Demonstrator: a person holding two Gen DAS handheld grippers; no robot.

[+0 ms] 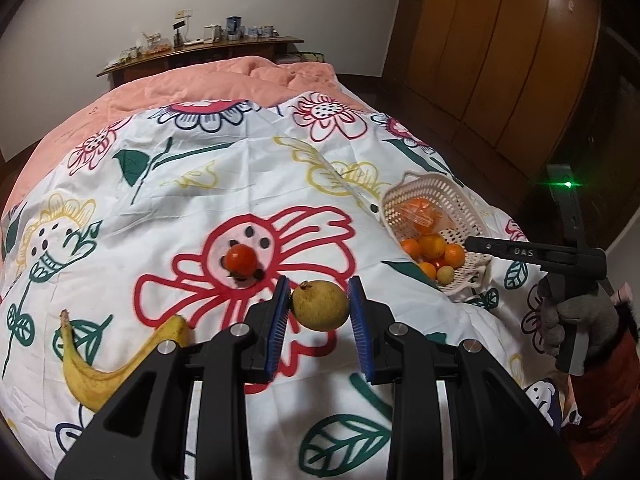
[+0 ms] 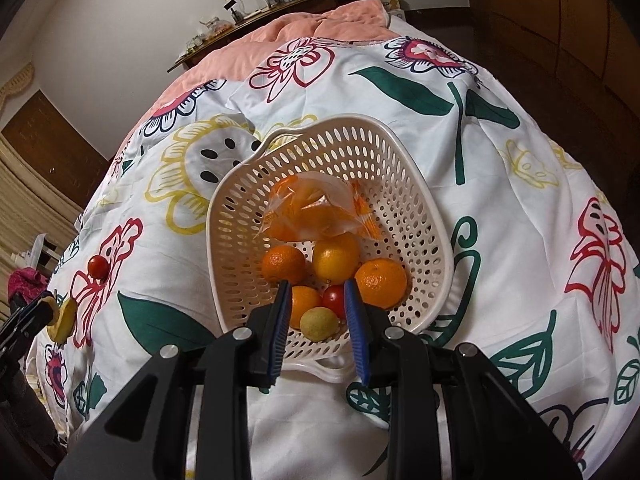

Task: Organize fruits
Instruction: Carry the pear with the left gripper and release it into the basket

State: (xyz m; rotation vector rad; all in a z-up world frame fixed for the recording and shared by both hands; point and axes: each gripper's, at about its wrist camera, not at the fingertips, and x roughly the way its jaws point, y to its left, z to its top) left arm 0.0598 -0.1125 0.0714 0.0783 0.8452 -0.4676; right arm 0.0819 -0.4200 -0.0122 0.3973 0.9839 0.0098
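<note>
One yellow-green fruit [image 1: 319, 306] lies on the flowered bedspread [image 1: 224, 184] between your left gripper's [image 1: 319, 310] spread jaws, a tomato [image 1: 240, 261] and banana [image 1: 104, 364] nearby. Your right gripper [image 2: 316, 314], jaws also spread, hangs over the tipped white basket [image 2: 424, 216] of oranges [image 2: 380, 283].

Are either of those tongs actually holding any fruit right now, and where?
The left tongs sit around the yellow-green fruit at its sides, though a firm pinch cannot be told. The right tongs hover open over the basket, holding nothing.
</note>
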